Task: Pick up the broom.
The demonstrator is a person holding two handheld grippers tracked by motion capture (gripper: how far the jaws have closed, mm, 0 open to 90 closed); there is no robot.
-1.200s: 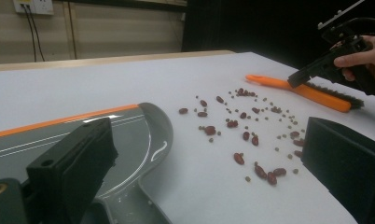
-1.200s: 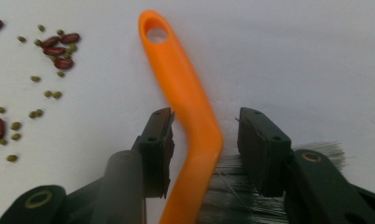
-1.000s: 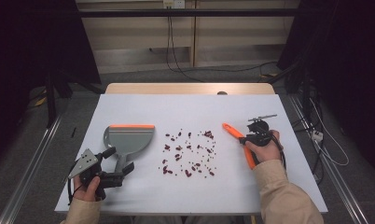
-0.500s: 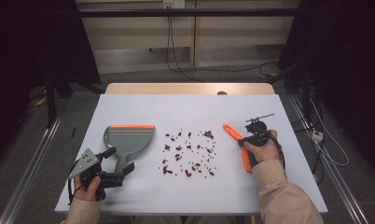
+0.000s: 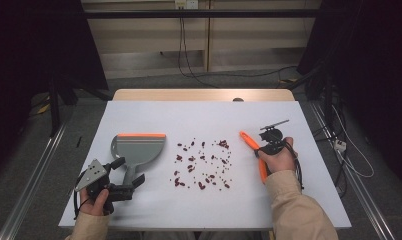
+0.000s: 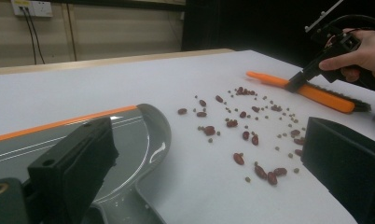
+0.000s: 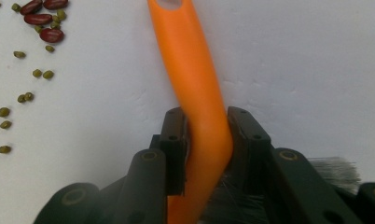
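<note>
- Your right gripper (image 7: 205, 135) has just been closing and its jaws now pinch the orange brush (image 5: 253, 151) from both sides, at the kink where handle meets bristle block. Before you lift, check that the pads sit square on the handle; it is smooth and tapered, so I judge it could twist in the grip.
- The brush lies on the right part of the white table (image 5: 309, 200), just right of the scattered beans (image 5: 203, 167). Its long axis runs diagonally: the handle tip points far and left, the bristle end points near and right, toward your right hand (image 5: 278, 159).
- Raise it only a little and keep the bristles low, then sweep leftward.
- Your left gripper (image 5: 123, 176) stands wide open, jaws either side of the grey dustpan's handle (image 5: 130, 172), not yet pressing it. Close on it before the beans arrive.
- The dustpan (image 5: 139, 147) sits left of the beans, its orange-edged lip on the far side, so turn the lip toward them.
</note>
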